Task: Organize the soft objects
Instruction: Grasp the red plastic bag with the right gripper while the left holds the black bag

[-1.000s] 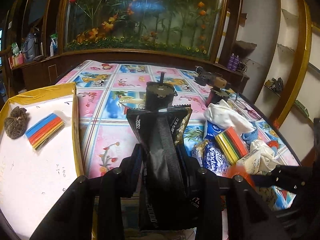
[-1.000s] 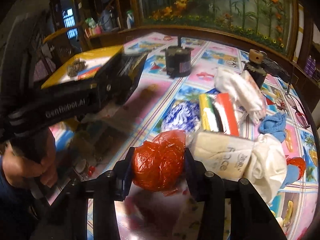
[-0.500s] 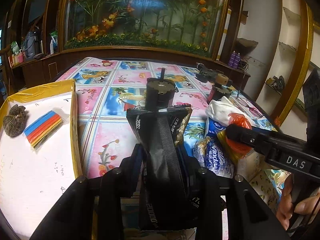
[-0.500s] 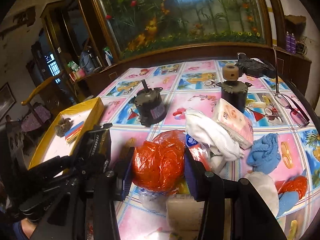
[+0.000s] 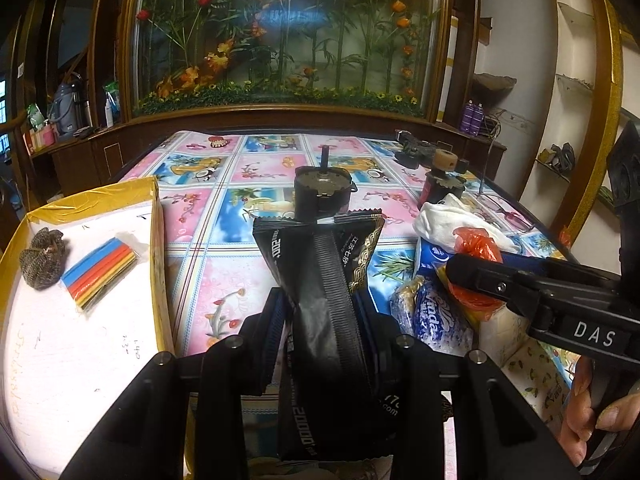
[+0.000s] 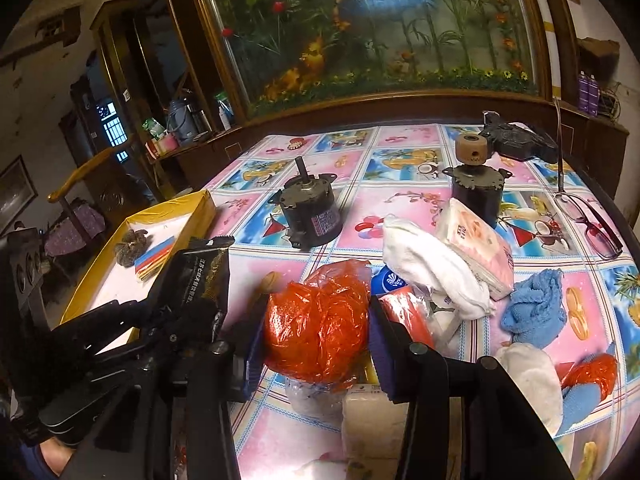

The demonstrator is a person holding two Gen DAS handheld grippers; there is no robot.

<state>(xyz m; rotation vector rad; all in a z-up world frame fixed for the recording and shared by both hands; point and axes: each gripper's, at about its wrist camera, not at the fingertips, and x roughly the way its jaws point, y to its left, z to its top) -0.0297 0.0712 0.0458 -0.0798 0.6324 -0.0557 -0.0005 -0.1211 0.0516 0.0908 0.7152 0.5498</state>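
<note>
Over the tablecloth [image 6: 400, 200], left jaws pinch black packet [image 5: 320, 280], right jaws red bag [image 6: 320, 328].

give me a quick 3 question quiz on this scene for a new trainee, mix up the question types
1. True or false: the left tongs are shut on the black packet.
2. Multiple choice: what do the right tongs hold? A) blue cloth B) red plastic bag C) white cloth
3. Fill in: the yellow-rimmed tray already holds a pack of coloured strips and a brown ____ lump.

Key:
1. True.
2. B, the red plastic bag; the blue cloth and white cloth lie on the table.
3. Mesh: the brown mesh lump sits left of the strips.
</note>
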